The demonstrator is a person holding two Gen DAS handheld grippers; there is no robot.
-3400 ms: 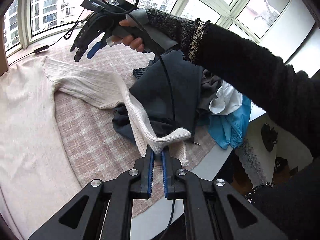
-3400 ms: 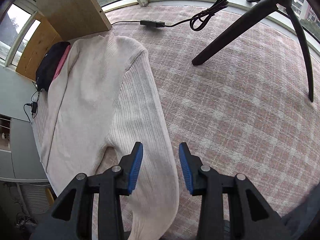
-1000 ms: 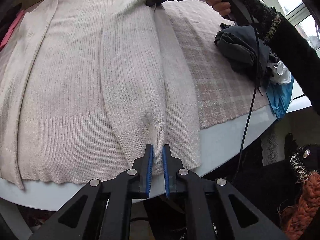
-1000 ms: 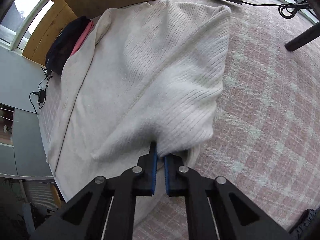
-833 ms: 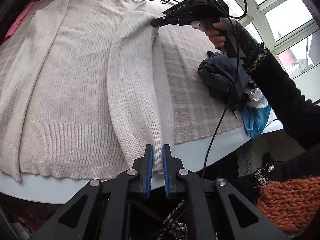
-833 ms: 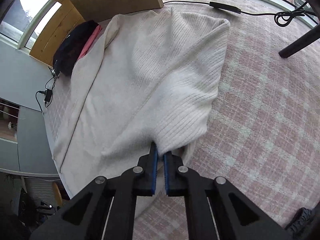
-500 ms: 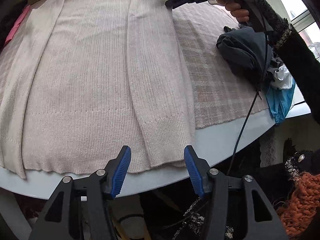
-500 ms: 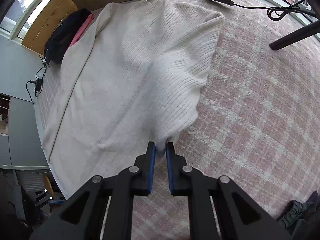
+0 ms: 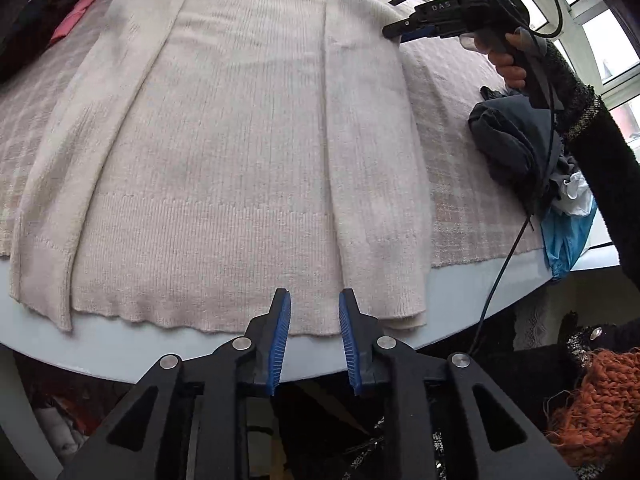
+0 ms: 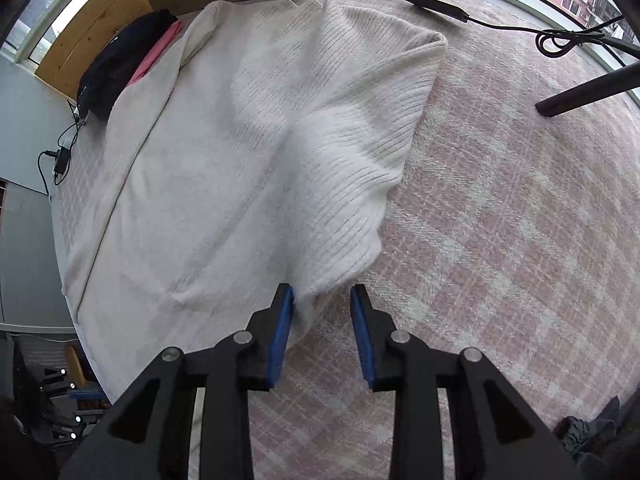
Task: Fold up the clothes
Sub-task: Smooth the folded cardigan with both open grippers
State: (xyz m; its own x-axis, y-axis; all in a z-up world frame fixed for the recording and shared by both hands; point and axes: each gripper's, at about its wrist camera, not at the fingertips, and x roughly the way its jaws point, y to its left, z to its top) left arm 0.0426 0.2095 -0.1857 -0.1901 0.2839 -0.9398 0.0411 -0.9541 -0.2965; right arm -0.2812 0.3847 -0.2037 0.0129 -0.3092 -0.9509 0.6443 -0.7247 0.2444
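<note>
A cream ribbed sweater (image 9: 240, 140) lies flat on the plaid tablecloth (image 9: 460, 160), hem toward me, with its right sleeve (image 9: 372, 160) folded down along the body. My left gripper (image 9: 314, 300) hovers over the hem just left of that sleeve; its jaws are closing, and no cloth is between the pads. In the right wrist view the sweater (image 10: 260, 140) has its folded shoulder edge reaching between the jaws of my right gripper (image 10: 322, 296), which are opening and no longer pinch it. The right gripper (image 9: 394, 32) also shows at the sweater's far right shoulder.
A heap of dark, white and blue clothes (image 9: 516, 152) sits at the table's right edge. The pale table rim (image 9: 120, 344) runs just below the hem. A dark bag with pink cloth (image 10: 120, 68), a cable (image 10: 436, 4) and a tripod leg (image 10: 592, 92) are at the far side.
Both grippers let go of the sleeve, which now lies folded on the body. The left gripper opened wide, narrowed again and slid left along the hem. The right jaws parted off the shoulder fold.
</note>
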